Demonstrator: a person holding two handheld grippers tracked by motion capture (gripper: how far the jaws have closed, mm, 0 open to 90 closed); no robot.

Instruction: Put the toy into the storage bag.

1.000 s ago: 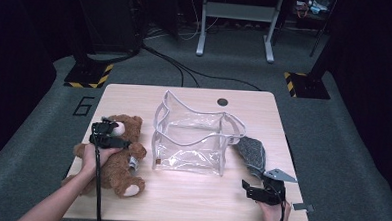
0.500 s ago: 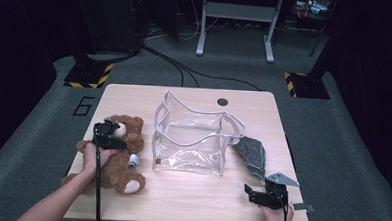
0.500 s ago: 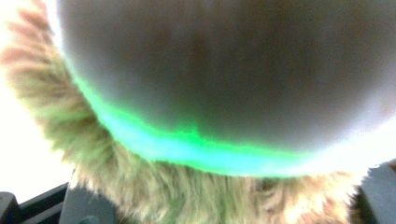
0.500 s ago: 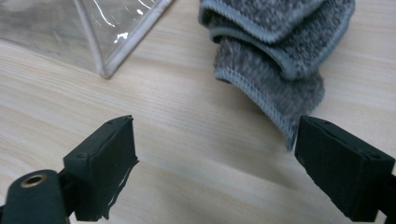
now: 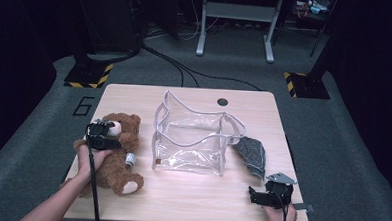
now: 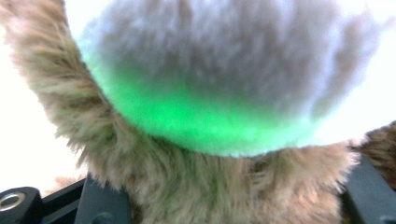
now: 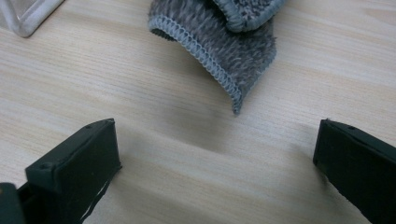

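A brown teddy bear [image 5: 118, 159] lies on its back at the table's left side. My left gripper [image 5: 102, 134] is at its head, and the jaws have just been closing on it. In the left gripper view brown fur [image 6: 210, 186] fills the gap between the two jaws and touches both, under a pale fluffy patch [image 6: 210, 60]. My right gripper [image 5: 256, 195] rests low near the front right corner. Its jaws have just been opening and stand wide [image 7: 215, 158] over bare wood, with nothing between them. A folded grey cloth [image 5: 251, 154] [image 7: 224, 42] lies just beyond them.
A clear plastic bag [image 5: 193, 135] stands open in the middle of the wooden table [image 5: 190, 205], between the bear and the cloth; its corner [image 7: 28, 14] appears in the right gripper view. A small dark hole [image 5: 222, 101] marks the far edge.
The right gripper has edged slightly back toward the table's front edge, away from the cloth. The left gripper has stayed at the bear's head.
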